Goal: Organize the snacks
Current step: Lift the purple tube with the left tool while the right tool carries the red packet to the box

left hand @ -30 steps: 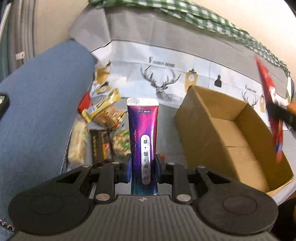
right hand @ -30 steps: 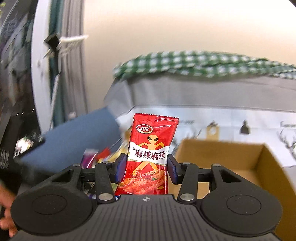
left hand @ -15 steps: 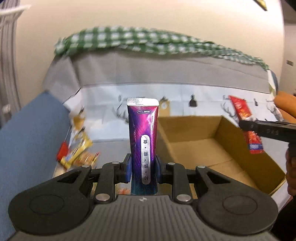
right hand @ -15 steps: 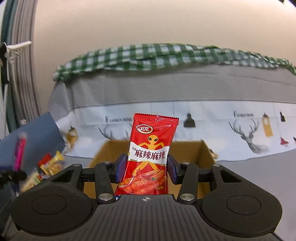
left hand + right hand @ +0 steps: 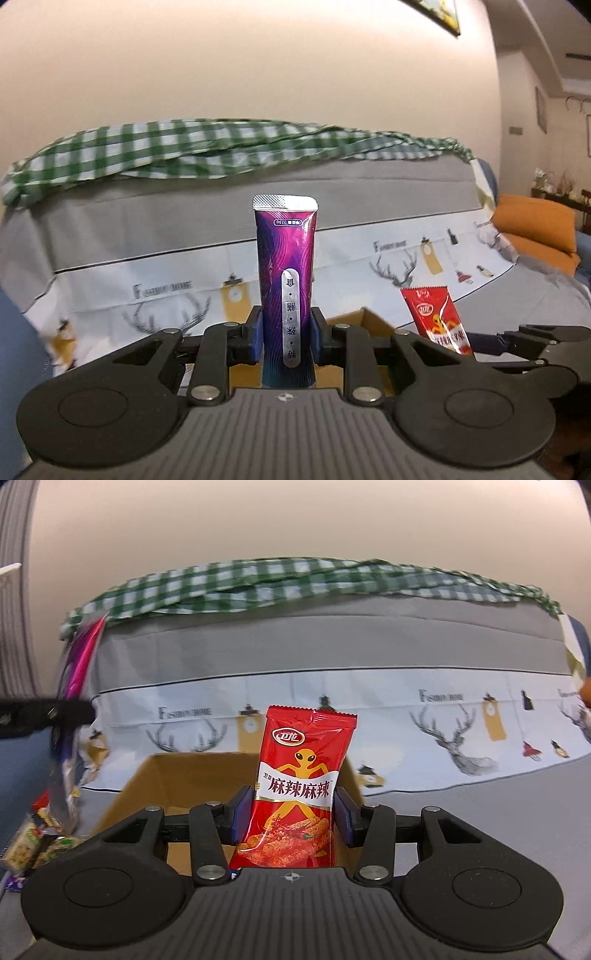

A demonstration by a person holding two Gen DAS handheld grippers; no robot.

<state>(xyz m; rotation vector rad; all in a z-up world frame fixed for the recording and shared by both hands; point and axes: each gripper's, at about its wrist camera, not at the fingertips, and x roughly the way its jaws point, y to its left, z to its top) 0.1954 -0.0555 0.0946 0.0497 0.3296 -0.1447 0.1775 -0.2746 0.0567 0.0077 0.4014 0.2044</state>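
My left gripper (image 5: 286, 339) is shut on a tall purple snack packet (image 5: 286, 273), held upright. Behind it only the far rim of the cardboard box (image 5: 354, 317) shows. My right gripper (image 5: 291, 810) is shut on a red spicy-strip packet (image 5: 301, 775), upright over the open cardboard box (image 5: 177, 775). In the left wrist view, the red packet (image 5: 437, 317) and the right gripper (image 5: 491, 341) appear at right. The purple packet (image 5: 79, 664) shows blurred at the left of the right wrist view.
The box stands on a sofa seat with a deer-print cover (image 5: 454, 738). A green checked cloth (image 5: 184, 147) lies along the sofa back. Loose snack packets (image 5: 33, 842) are piled left of the box. Orange cushions (image 5: 535, 229) sit at far right.
The left gripper rose and swung right with the purple packet, from the snack pile to above the box. The right gripper swung over the box with the red packet, then slowed.
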